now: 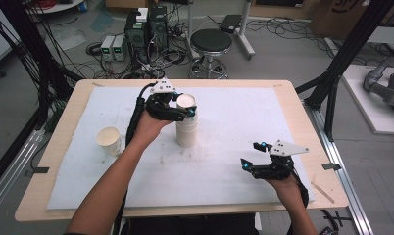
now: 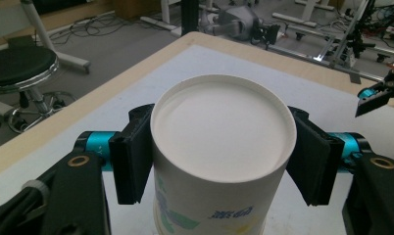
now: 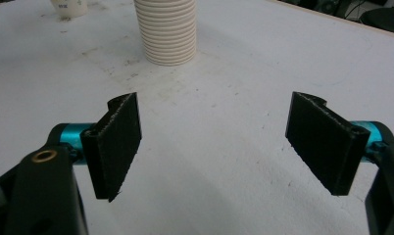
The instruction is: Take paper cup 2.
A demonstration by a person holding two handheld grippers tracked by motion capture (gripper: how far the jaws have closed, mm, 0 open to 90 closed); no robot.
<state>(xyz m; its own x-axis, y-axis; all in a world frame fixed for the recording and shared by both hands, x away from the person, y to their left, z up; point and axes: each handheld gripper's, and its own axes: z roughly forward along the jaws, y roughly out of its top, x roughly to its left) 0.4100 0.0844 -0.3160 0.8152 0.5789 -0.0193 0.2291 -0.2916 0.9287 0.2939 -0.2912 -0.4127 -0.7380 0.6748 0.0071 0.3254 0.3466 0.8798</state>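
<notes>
A stack of upturned white paper cups point(image 1: 186, 132) stands mid-table on the white mat point(image 1: 244, 112). My left gripper point(image 1: 184, 105) is at its top, reaching in from the left. In the left gripper view both black pads point(image 2: 132, 159) press the sides of the top cup point(image 2: 223, 132), whose flat bottom faces up. My right gripper point(image 1: 250, 154) rests near the front right of the mat, open, with bare mat between its jaws point(image 3: 219, 147). The ribbed stack point(image 3: 166, 32) lies well ahead of it. The right gripper's tip point(image 2: 376, 95) shows far off beyond the cup.
A single upright paper cup point(image 1: 109, 139) stands on the mat's left side, and shows as the cup point(image 3: 68, 7) at the far corner. Behind the table are a black stool point(image 1: 211, 44), computer boxes and cables. Black frame posts flank the wooden table edge point(image 1: 303, 112).
</notes>
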